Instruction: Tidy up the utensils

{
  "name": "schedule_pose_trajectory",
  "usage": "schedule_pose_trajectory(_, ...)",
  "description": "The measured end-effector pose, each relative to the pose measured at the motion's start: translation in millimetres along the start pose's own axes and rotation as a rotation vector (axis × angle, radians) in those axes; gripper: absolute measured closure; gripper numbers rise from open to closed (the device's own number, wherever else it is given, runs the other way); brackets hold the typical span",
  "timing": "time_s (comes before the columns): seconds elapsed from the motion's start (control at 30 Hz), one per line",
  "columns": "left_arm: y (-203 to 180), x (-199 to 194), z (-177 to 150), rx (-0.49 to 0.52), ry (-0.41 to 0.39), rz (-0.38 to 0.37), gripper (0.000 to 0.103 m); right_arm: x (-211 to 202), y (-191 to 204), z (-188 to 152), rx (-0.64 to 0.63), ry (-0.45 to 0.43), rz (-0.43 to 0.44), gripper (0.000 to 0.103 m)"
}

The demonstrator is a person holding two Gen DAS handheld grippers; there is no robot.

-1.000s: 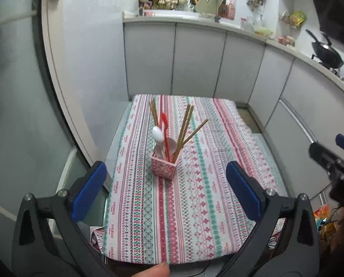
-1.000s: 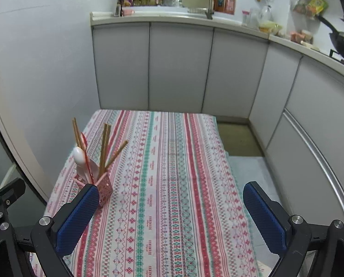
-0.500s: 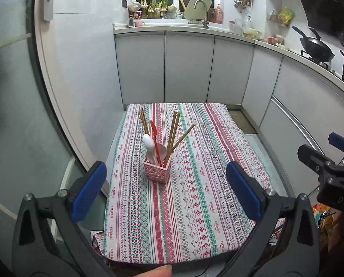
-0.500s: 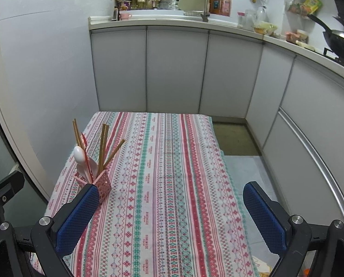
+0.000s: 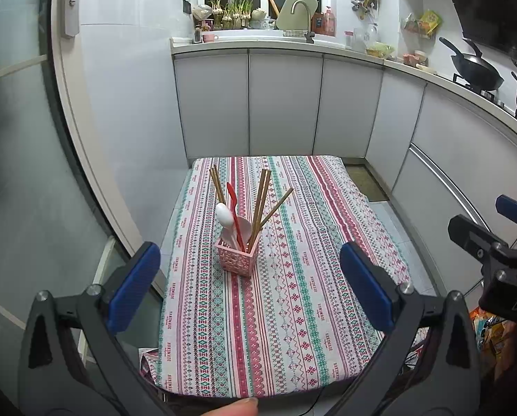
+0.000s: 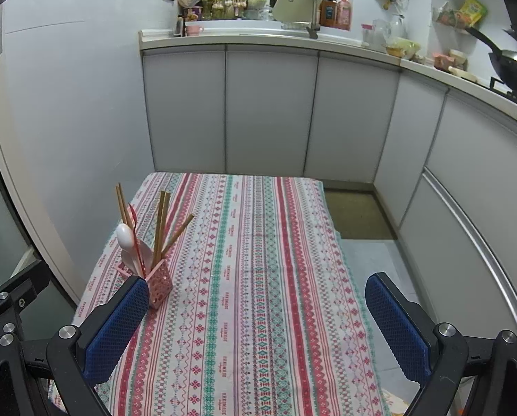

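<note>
A pink lattice holder (image 5: 237, 258) (image 6: 156, 282) stands on the striped tablecloth (image 5: 293, 277) (image 6: 258, 277), left of centre. Several wooden chopsticks (image 5: 261, 201) (image 6: 161, 222), a white spoon (image 5: 225, 215) (image 6: 125, 237) and a red utensil (image 5: 235, 211) (image 6: 136, 239) stick up out of it. My left gripper (image 5: 249, 284) hangs open, well back from the holder and above the table's near end, with nothing between its fingers. My right gripper (image 6: 256, 315) is open too, to the right of the holder, holding nothing. Its left pad (image 6: 116, 326) overlaps the holder's base in the right wrist view.
Grey kitchen cabinets (image 5: 282, 104) run behind and along the right of the table, with a sink and tap (image 6: 303, 7) on the counter. A wok (image 5: 473, 69) sits on the stove at right. A door frame (image 5: 78, 173) borders the left side. A fingertip (image 5: 234, 407) shows at the bottom edge.
Both grippers have pulled back and tilted up, so the table and holder sit lower and farther in view. Both stay open. The holder and utensils have not moved.
</note>
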State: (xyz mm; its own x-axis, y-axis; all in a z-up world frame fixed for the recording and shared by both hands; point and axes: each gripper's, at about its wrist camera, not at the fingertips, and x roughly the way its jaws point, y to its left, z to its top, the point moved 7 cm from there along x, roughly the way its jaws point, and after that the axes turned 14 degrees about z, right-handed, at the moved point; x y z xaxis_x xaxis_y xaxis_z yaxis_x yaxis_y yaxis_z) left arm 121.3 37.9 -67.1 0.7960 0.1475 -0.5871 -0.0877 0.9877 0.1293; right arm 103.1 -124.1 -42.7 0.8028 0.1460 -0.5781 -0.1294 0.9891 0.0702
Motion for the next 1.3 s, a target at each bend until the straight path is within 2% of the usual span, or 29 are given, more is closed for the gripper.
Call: schedule_pose_trajectory(1.3, -0.1, -4.5, 3.8, -0.017, -0.011, 0.019, 0.0, 5.9, 12.3, 2.9, -0.018, 0.003, 0.034, 0.001)
